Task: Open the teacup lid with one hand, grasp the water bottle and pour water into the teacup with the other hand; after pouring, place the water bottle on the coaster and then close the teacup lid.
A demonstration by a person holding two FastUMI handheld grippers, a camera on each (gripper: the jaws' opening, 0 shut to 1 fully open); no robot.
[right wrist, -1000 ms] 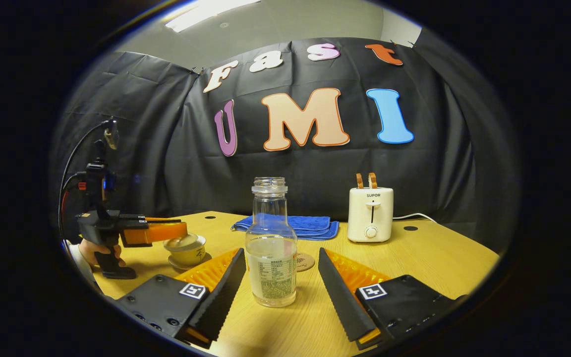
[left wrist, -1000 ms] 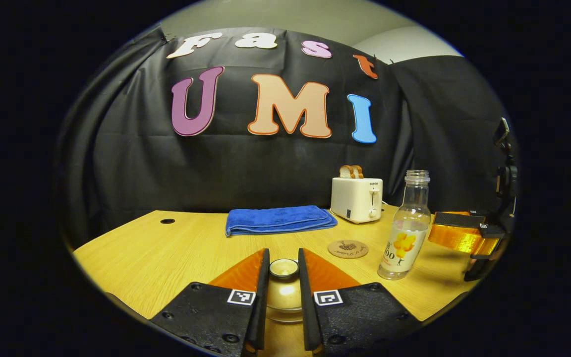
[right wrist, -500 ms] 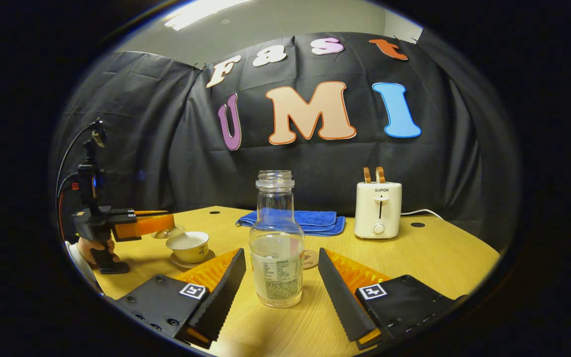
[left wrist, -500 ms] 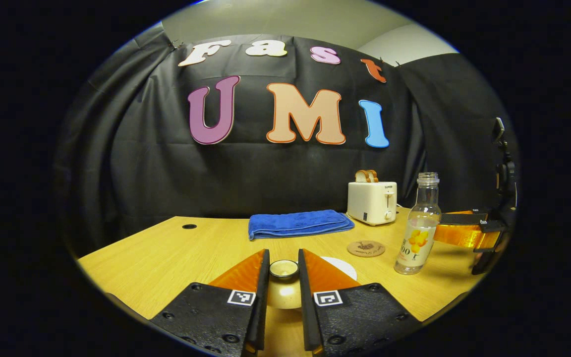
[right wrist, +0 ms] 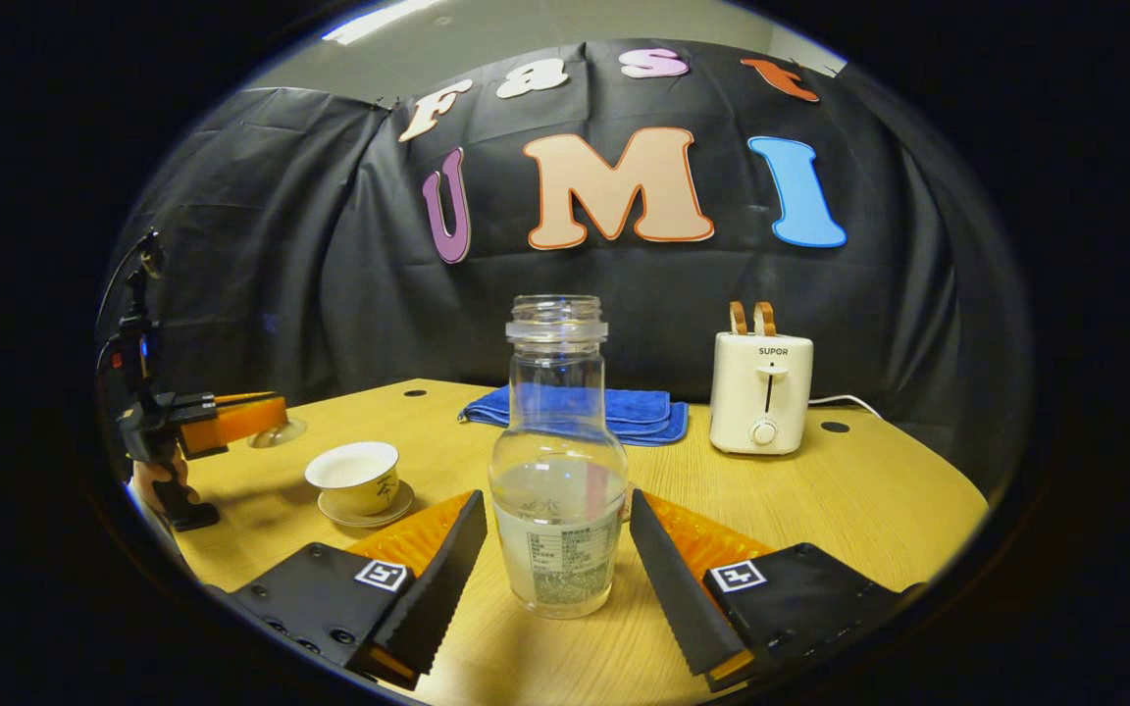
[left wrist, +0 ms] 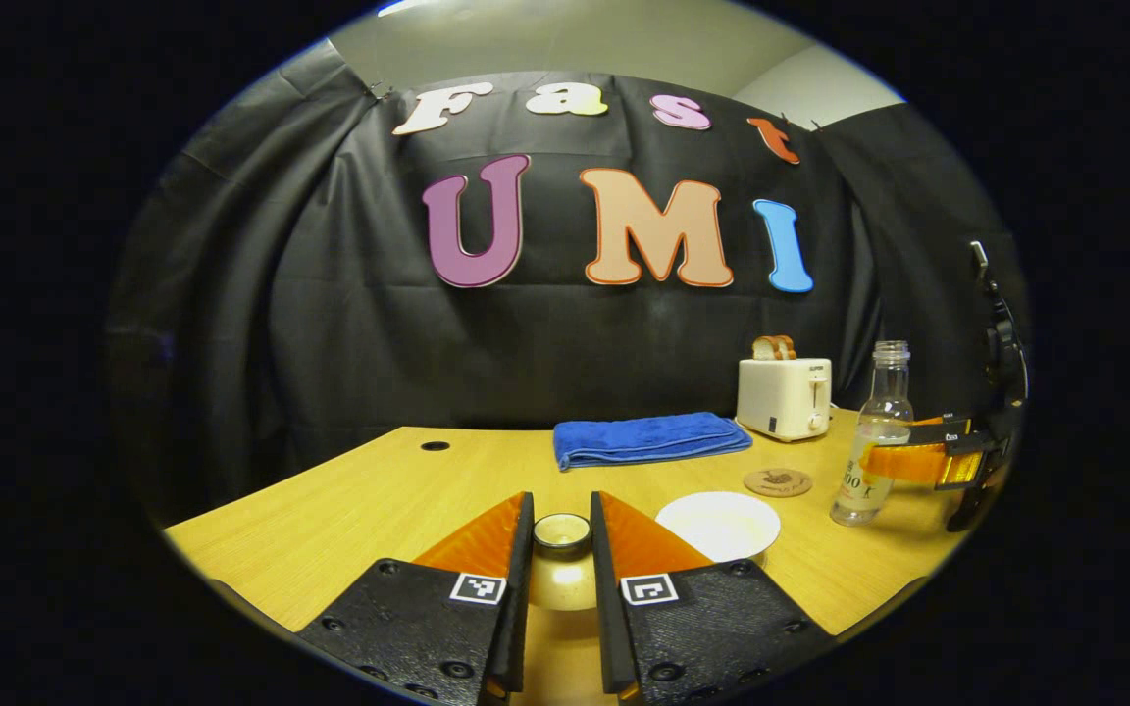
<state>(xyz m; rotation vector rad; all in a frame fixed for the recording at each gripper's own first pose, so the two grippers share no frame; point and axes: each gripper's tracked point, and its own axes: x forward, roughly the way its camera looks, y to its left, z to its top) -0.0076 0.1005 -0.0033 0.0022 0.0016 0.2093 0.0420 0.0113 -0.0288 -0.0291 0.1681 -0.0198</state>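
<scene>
The left claw (left wrist: 561, 534) is closed narrow on the knob of the teacup lid (left wrist: 562, 564), holding it up off the uncovered teacup (right wrist: 353, 477), which sits on its saucer (right wrist: 365, 512) near the worktop's (right wrist: 869, 510) left edge in the right gripper view. The right claw (right wrist: 555, 549) stands wide, its fingers (right wrist: 437, 579) either side of the upright water bottle (right wrist: 555, 471) without touching it. The coaster (left wrist: 778, 481) lies just beside the bottle, towards the blue towel (left wrist: 648, 437) and toaster (left wrist: 783, 397) at the back edge.
</scene>
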